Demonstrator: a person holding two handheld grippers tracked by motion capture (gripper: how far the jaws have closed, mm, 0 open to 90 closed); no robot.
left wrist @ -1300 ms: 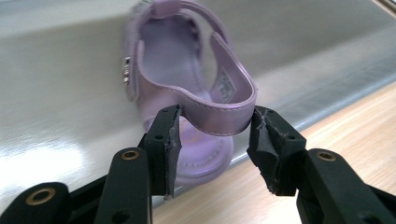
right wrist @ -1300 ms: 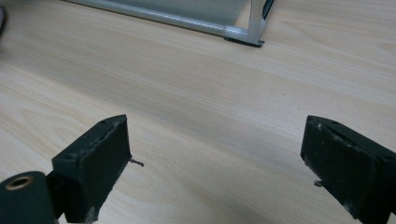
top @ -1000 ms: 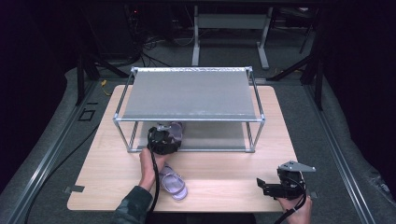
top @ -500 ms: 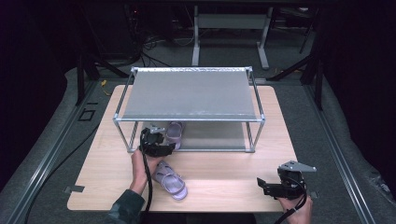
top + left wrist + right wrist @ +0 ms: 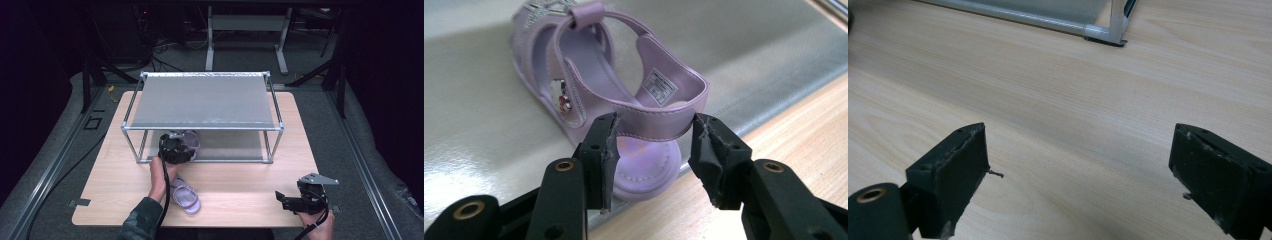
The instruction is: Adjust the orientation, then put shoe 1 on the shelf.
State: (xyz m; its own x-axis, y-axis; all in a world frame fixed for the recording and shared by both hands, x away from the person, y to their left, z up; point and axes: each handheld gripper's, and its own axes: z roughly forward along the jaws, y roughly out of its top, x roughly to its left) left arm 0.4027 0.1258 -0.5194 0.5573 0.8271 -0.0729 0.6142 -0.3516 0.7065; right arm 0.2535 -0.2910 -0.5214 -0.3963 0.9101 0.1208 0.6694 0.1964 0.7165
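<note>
The left gripper (image 5: 655,150) is open around the heel strap of the purple sandal (image 5: 614,95) on the rack's low shelf (image 5: 484,115), so I think letting go comes first, then fetching the other sandal (image 5: 186,196), while the right gripper (image 5: 1083,175) waits wide open and empty.

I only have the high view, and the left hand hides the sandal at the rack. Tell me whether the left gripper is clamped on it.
Observer: No. The left gripper is open, with its jaws on either side of the purple sandal's heel strap.
Operator: Give me where the sandal sits.
Observer: It lies on the rack's lower shelf, with its heel poking just past the shelf's front edge over the table.
Operator: Now report the right gripper.
Observer: The right gripper is wide open over bare wood with nothing between its jaws. The rack's corner foot is ahead of it.
</note>
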